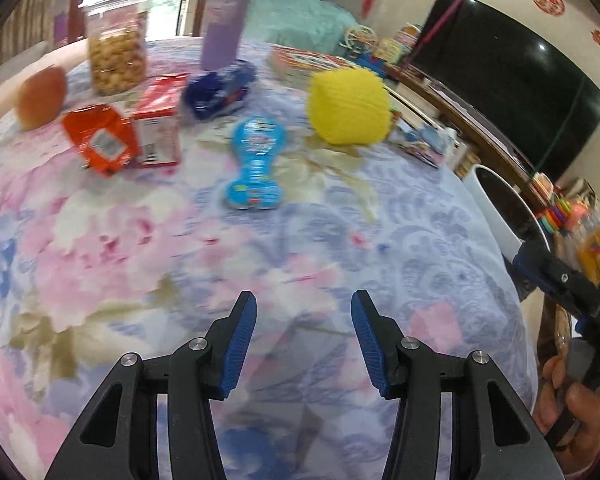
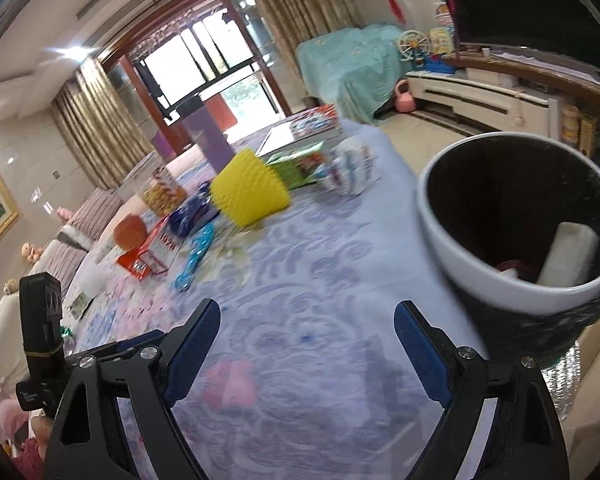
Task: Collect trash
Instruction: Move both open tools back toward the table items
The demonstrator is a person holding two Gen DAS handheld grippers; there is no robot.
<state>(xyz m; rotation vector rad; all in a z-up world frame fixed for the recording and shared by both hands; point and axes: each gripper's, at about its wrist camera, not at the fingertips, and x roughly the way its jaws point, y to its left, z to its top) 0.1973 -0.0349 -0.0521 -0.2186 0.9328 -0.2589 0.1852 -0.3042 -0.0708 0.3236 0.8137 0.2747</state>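
On the flowered tabletop [image 1: 300,240], both grippers, left [image 1: 304,344] and right [image 2: 308,356], have empty jaws apart; I would approach the blue bone-shaped packet [image 1: 256,164] slowly, then carry it to the white bin [image 2: 516,220].

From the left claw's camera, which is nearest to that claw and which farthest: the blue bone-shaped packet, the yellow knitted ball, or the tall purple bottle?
1. Blue bone-shaped packet: mid-table, straight ahead of the left claw.
2. Yellow knitted ball: farther back, to the right.
3. Tall purple bottle: at the table's far end.
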